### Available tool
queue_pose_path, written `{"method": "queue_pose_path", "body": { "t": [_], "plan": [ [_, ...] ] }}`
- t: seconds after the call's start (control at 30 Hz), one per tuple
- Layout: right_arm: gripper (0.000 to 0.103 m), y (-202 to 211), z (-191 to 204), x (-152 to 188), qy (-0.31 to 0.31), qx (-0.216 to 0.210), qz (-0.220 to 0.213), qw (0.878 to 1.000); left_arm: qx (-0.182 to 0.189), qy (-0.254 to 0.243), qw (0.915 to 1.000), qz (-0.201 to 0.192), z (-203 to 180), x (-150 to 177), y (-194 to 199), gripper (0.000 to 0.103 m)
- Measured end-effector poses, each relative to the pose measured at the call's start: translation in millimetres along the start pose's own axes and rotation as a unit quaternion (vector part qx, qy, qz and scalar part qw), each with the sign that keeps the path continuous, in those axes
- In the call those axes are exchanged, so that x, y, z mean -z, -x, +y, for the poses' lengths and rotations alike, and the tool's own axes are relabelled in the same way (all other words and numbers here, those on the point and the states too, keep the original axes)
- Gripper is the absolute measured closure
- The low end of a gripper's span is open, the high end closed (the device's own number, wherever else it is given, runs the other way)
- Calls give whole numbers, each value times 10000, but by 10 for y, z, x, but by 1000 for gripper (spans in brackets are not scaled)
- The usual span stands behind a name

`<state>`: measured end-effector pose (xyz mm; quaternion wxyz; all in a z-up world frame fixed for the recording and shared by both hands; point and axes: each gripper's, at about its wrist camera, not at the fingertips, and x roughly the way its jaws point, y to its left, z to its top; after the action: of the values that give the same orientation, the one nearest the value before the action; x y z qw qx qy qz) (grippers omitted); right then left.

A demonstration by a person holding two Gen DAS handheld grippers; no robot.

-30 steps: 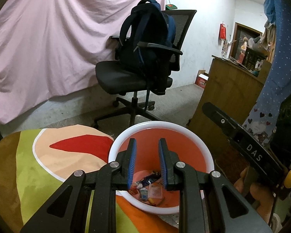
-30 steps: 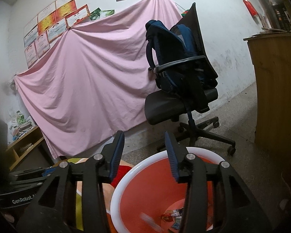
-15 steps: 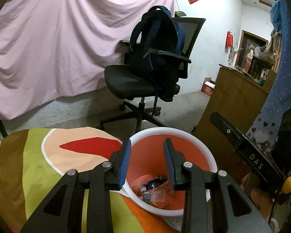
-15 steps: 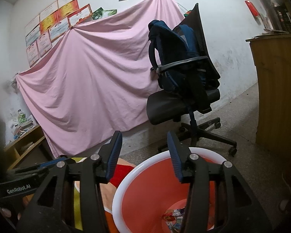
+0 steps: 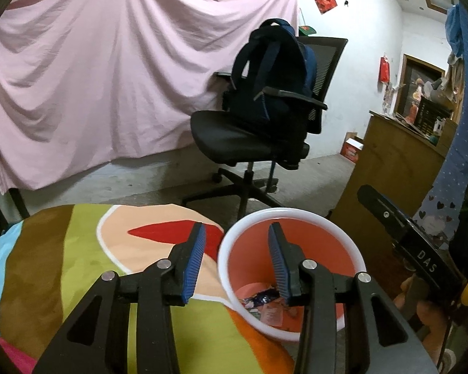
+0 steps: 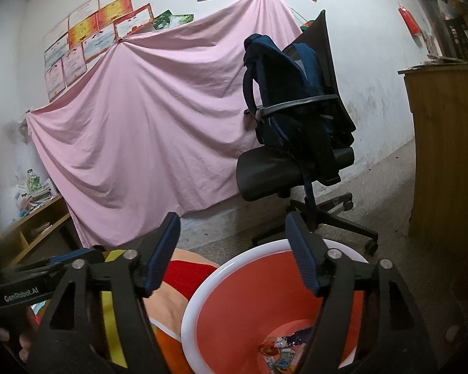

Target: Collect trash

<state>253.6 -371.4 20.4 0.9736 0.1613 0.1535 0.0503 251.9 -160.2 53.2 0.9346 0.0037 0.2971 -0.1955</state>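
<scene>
My left gripper (image 5: pixel 234 257) is spreading with nothing between its jaws, the bin (image 5: pixel 291 272) just below and right of its tips. My right gripper (image 6: pixel 232 251) gapes wider too, empty, above the bin's near rim. The trash (image 6: pixel 280 347) in the bottom looks like light, crinkly wrappers; I'd pinch a loose edge. I can't tell single pieces apart.

place: lived-in home room | evidence: office chair (image 5: pixel 252 143), backpack (image 5: pixel 271 71), certificates (image 6: pixel 96 37)
</scene>
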Motion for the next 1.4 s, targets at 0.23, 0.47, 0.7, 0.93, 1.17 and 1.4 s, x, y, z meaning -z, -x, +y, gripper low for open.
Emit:
{"method": "queue_pose_path", "body": {
  "t": [0.23, 0.47, 0.7, 0.93, 1.17, 1.4],
  "plan": [
    [0, 20, 114, 16, 139, -28, -30, 9999, -230, 111, 9996, -149, 129, 47, 175, 55],
    [0, 94, 245, 44, 258, 0, -169, 9995, -443, 327, 9978, -364, 295, 116, 397, 39],
    [0, 243, 392, 94, 390, -84, -401, 9984, -606, 622, 9935, -740, 452, 224, 633, 8],
    [0, 444, 608, 155, 670, -134, -615, 9958, -725, 617, 9900, -1037, 500, 355, 876, 6],
    [0, 611, 808, 220, 976, -145, -719, 9925, -903, 596, 9864, -1241, 539, 502, 1088, 4],
    [0, 788, 973, 278, 1021, -190, -748, 9918, -1038, 644, 9831, -1366, 604, 691, 1304, 4]
  ]
}}
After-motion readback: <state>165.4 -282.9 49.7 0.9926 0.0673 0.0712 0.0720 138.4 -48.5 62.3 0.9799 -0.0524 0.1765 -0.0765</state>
